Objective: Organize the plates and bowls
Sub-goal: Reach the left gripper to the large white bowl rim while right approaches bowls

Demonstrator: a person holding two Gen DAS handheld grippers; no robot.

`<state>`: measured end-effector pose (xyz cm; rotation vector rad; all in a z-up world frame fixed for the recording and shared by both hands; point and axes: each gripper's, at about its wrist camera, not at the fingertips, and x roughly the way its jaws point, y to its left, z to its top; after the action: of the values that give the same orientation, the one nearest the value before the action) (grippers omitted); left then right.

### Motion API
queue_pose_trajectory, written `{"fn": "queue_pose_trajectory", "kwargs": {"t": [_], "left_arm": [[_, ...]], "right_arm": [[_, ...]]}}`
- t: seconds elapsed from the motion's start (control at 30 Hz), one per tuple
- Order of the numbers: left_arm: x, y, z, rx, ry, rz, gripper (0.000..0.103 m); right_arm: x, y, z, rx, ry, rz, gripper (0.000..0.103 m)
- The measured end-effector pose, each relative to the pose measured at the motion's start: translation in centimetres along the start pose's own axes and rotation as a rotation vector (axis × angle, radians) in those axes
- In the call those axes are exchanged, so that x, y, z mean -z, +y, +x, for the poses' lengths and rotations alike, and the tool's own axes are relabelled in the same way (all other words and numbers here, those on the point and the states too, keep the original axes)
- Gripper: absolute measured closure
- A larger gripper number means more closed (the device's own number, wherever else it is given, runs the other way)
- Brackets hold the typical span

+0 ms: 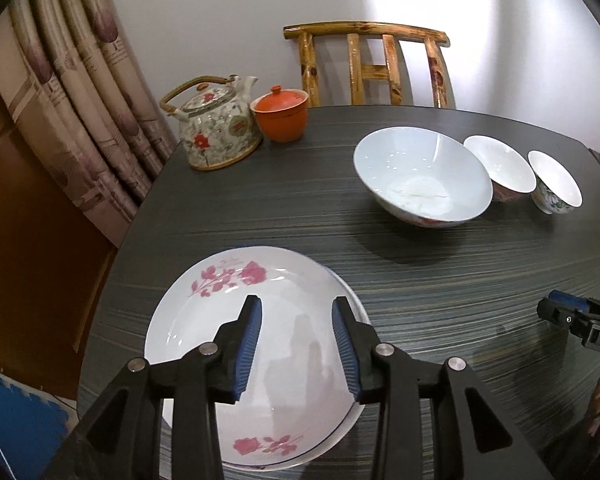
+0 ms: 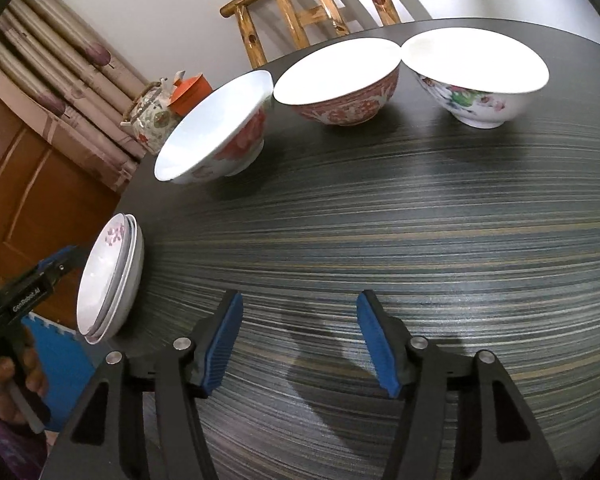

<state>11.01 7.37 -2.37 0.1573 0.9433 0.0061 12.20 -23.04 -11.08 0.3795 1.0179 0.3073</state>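
Observation:
A stack of white plates (image 1: 236, 320) with pink flowers lies at the near left corner of the dark striped table (image 1: 420, 280). My left gripper (image 1: 297, 304) is open and empty, hovering just above the stack. The stack also shows at the left in the right wrist view (image 2: 112, 276), with my left gripper beside it (image 2: 54, 266). Three bowls stand in a row at the far side: a large white bowl (image 2: 216, 128), a red-patterned bowl (image 2: 340, 88) and a floral bowl (image 2: 476, 76). My right gripper (image 2: 300, 300) is open and empty over bare table.
A floral teapot (image 1: 216, 128) and an orange lidded cup (image 1: 282, 114) stand at the far left corner. A wooden chair (image 1: 368, 68) is behind the table. Curtains (image 1: 72, 100) and a wooden door hang at the left. Blue foam mat (image 1: 16, 424) covers the floor.

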Motion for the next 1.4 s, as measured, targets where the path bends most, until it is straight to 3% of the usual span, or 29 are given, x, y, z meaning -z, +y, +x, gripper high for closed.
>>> {"fn": "queue_pose_trajectory", "kwargs": {"t": [0.13,0.37,0.53,0.73,1.0,1.17,1.3,1.4], "left_arm": [[-0.7,-0.6,0.4,0.041,0.023,-0.002,0.065],[-3.4,-0.5,1.8,0.194,0.086,-0.083,0.065],[-6.9,-0.1,3.6,0.256,0.118,-0.115,0.065],[-10.3,0.6,6.8,0.307,0.152,-0.147,0.064],[-12.8,-1.2,10.7,0.356,0.201,-0.146,0.064],[-13.3,-1.2,13.1,0.372,0.236,-0.152,0.064],[-13.7,-1.4,14.0,0.375,0.219,-0.125,0.064],[-13.8,-1.7,14.7,0.401,0.229,-0.121,0.064]], "right_arm": [[0.1,-0.6,-0.2,-0.014,-0.022,-0.002,0.043],[0.1,-1.2,-0.4,-0.057,-0.032,0.023,0.04],[-1.4,-1.6,-0.8,-0.163,-0.036,0.135,0.039],[-5.5,0.0,-0.4,-0.285,-0.042,0.22,0.039],[-9.1,0.3,2.5,-0.273,-0.004,0.333,0.039],[-9.6,0.0,3.9,-0.276,0.01,0.375,0.039],[-9.7,-0.2,5.0,-0.262,0.031,0.4,0.04],[-10.0,-0.2,5.7,-0.252,0.035,0.401,0.046]]}}
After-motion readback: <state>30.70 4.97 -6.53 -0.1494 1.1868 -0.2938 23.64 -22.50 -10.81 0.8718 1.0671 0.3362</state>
